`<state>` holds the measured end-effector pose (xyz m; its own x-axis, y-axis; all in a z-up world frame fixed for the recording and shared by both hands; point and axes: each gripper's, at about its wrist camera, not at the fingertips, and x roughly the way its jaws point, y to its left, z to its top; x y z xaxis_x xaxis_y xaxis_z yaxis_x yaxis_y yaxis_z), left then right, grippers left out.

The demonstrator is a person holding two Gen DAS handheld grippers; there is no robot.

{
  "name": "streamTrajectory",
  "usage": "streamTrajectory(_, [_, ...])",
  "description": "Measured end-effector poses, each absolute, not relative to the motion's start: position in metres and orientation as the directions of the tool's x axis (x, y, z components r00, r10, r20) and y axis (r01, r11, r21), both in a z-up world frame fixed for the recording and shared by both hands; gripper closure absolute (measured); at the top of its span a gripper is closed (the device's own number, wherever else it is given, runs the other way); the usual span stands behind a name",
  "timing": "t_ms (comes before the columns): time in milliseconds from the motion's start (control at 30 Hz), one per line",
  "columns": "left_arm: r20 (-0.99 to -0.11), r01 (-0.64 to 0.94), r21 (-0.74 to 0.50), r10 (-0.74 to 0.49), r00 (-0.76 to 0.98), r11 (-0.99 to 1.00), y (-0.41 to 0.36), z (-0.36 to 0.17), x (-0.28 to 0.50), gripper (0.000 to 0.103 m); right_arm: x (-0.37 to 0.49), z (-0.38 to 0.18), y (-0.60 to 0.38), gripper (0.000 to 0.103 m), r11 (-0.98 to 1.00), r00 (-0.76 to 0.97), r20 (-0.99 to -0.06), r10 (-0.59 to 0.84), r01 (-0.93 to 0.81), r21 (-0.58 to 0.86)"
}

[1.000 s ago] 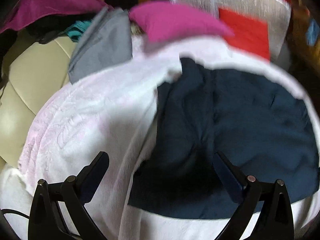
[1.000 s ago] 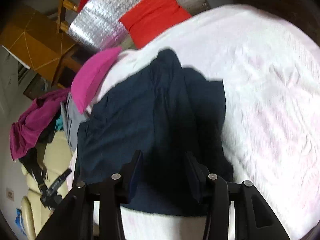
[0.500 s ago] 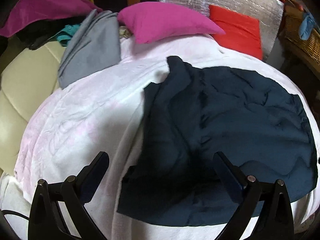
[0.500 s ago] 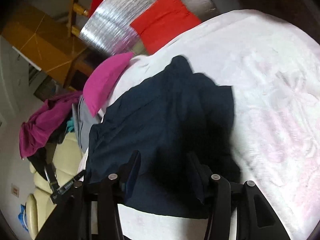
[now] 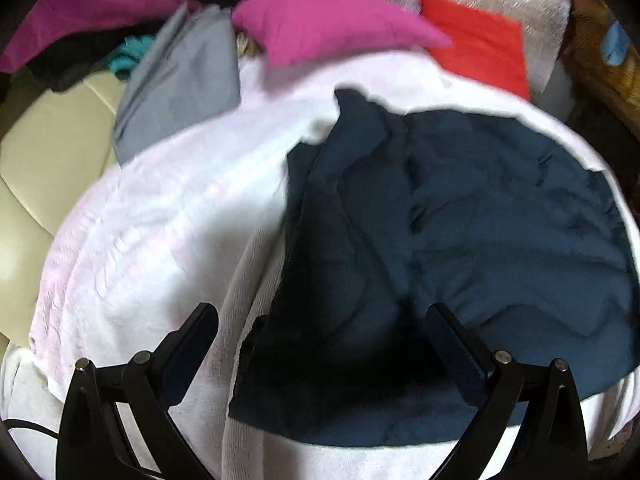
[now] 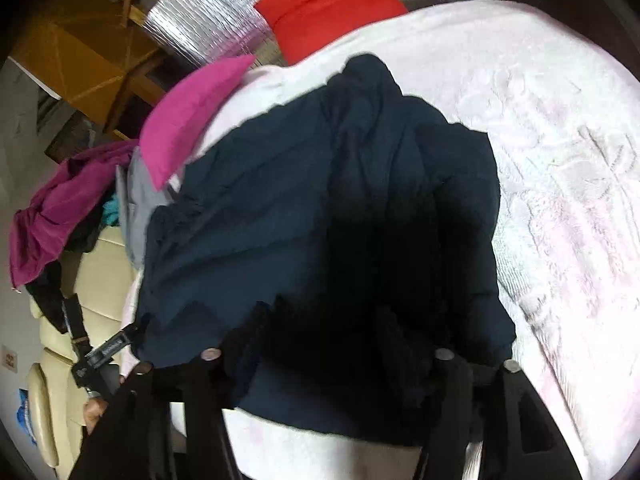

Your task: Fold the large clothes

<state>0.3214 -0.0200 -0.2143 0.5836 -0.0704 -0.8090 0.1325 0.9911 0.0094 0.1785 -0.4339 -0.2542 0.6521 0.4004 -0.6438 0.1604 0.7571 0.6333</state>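
Note:
A large dark navy garment (image 5: 460,248) lies partly folded on a white and pale pink blanket (image 5: 168,232). My left gripper (image 5: 320,336) is open and empty above the garment's near left edge. In the right wrist view the garment (image 6: 320,208) fills the middle. My right gripper (image 6: 332,340) hangs over its near edge with the jaws apart and nothing between them. Its fingertips are lost in dark shadow against the cloth.
A magenta pillow (image 5: 328,20), a red pillow (image 5: 480,40) and a folded grey cloth (image 5: 180,80) lie at the blanket's far edge. A silver padded panel (image 6: 208,20) stands behind. A cream sofa (image 5: 44,152) with a magenta garment (image 6: 60,208) is at the left.
My right gripper has come closer to the garment's near edge, which now fills more of its view. My left gripper has shifted a little and stays open.

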Motion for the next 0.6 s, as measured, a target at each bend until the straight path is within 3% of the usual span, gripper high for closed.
streamTrajectory(133, [-0.772,0.192,-0.041,-0.153,0.616,0.98,-0.031,-0.202,0.298,0.0,0.165,-0.241,-0.408,0.037,0.747,0.671,-0.577,0.465,0.052,0.663])
streamTrajectory(200, [-0.777,0.223,-0.03,-0.163,0.608,0.974,-0.043,-0.206,0.29,0.0,0.168,-0.243,-0.382,0.045,0.75,0.646,-0.58,0.497,0.016,0.661])
streamTrajectory(233, [-0.782,0.236,-0.003,-0.15,0.605,0.972,-0.052,-0.209,0.288,0.0,0.17,-0.244,-0.372,0.055,0.759,0.629,-0.591,0.506,0.001,0.651])
streamTrajectory(333, [-0.817,0.235,0.111,-0.047,0.575,0.966,-0.072,-0.226,0.289,0.0,0.185,-0.256,-0.351,0.06,0.812,0.582,-0.672,0.459,0.032,0.582])
streamTrajectory(433, [-0.848,0.224,0.092,-0.041,0.528,0.97,-0.073,-0.243,0.298,0.0,0.201,-0.279,-0.351,0.069,0.797,0.518,-0.717,0.467,0.104,0.595])
streamTrajectory(600, [-0.839,0.224,0.117,-0.025,0.544,0.968,-0.073,-0.237,0.292,0.0,0.197,-0.276,-0.35,0.069,0.783,0.519,-0.707,0.48,0.11,0.613])
